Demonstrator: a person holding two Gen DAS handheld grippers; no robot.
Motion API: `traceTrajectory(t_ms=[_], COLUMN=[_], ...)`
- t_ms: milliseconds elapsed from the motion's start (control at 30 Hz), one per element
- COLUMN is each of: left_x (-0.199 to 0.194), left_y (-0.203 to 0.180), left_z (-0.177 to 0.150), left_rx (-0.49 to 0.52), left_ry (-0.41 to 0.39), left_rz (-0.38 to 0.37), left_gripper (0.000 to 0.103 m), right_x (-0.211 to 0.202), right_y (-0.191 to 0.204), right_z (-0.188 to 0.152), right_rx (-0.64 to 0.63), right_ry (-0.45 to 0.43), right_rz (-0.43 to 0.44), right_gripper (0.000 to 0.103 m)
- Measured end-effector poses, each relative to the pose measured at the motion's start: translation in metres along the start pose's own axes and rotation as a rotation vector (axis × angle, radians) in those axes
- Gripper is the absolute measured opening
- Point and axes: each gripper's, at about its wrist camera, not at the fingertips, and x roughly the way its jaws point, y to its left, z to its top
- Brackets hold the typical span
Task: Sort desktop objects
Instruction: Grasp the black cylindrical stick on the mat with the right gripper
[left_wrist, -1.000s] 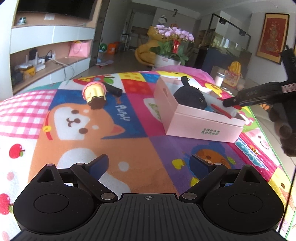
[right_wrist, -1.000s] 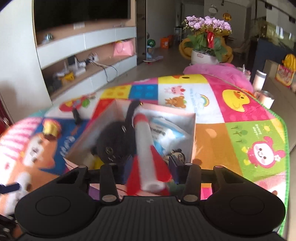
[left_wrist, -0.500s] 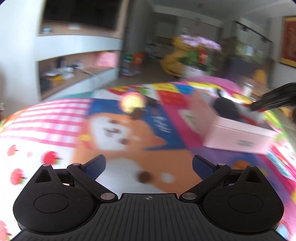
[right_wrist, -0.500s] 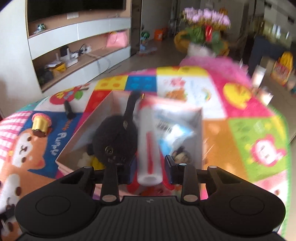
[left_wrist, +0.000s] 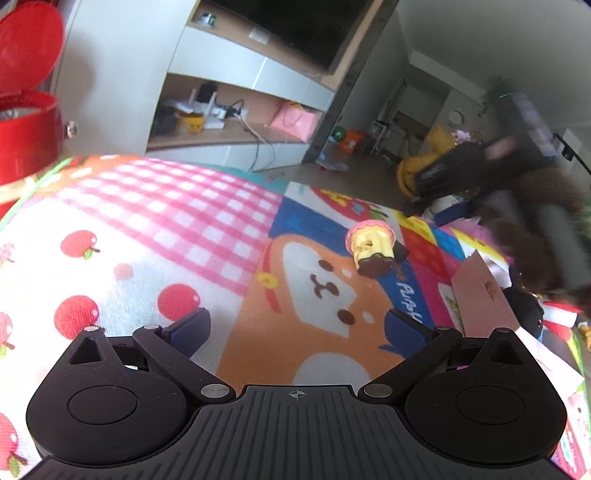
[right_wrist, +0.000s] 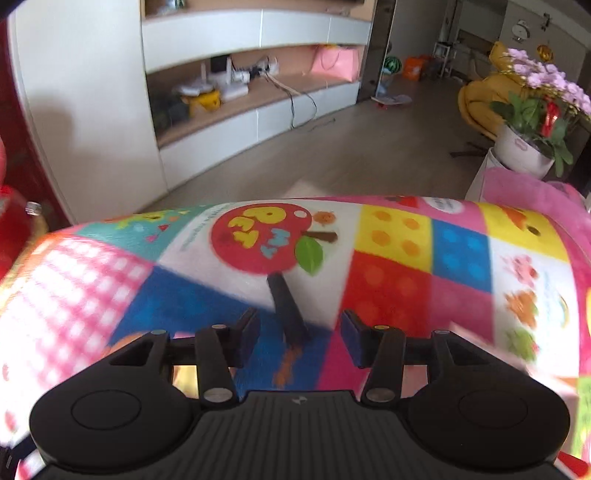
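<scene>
My left gripper (left_wrist: 295, 325) is hanging wide open over the mat (left_wrist: 166, 236), nothing in it. Right gripper (right_wrist: 299, 332) is opening up around a dark stick (right_wrist: 286, 310), not pinching it.

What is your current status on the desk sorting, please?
Left tool open, empty, facing cupcake toy. Right tool opening, nothing gripped, dark stick lying ahead between its fingers. Nothing in the way.

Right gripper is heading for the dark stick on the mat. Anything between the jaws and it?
Nothing visible. The dark stick lies alone on the mat, straight ahead of the right gripper, whose jaws are opening and empty. Only bare mat surrounds the stick; the view is motion-blurred.
</scene>
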Motion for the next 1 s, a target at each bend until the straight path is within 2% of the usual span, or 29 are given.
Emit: traceTrajectory(t_ms=[100, 167, 300, 500, 567, 700, 833, 933, 1000], left_x=[0.0, 0.0, 0.001, -0.001, 0.001, 0.0, 0.0, 0.002, 0.006], left_y=[0.001, 0.002, 0.001, 0.001, 0.001, 0.001, 0.0, -0.006, -0.014], left_z=[-0.001, -0.001, -0.002, -0.002, -0.003, -0.003, -0.003, -0.002, -0.002], left_rx=[-0.01, -0.012, -0.01, -0.009, -0.011, -0.014, -0.004, 0.031, 0.081], left_ry=[0.001, 0.002, 0.003, 0.003, 0.004, 0.004, 0.008, 0.025, 0.051], left_rz=[-0.005, -0.007, -0.013, -0.015, -0.019, -0.023, -0.026, -0.027, -0.035], left_gripper=[0.103, 0.103, 0.103, 0.103, 0.103, 0.103, 0.103, 0.103, 0.103], right_x=[0.041, 0.057, 0.064, 0.055, 0.034, -0.043, -0.127, -0.163, -0.171], right_y=[0.005, 0.007, 0.007, 0.002, -0.002, -0.022, -0.038, -0.049, -0.052], right_z=[0.008, 0.008, 0.003, -0.007, -0.013, -0.039, -0.09, -0.138, -0.171], right_rx=[0.029, 0.031, 0.01, 0.038, 0.056, 0.099, 0.099, 0.121, 0.125], right_ry=[0.077, 0.089, 0.065, 0.106, 0.09, 0.004, -0.081, -0.06, -0.035], right_rz=[-0.004, -0.034, -0.048, -0.013, 0.028, 0.164, 0.244, 0.297, 0.284], right_gripper=[0.044, 0.039, 0.039, 0.018, 0.018, 0.018, 0.018, 0.018, 0.018])
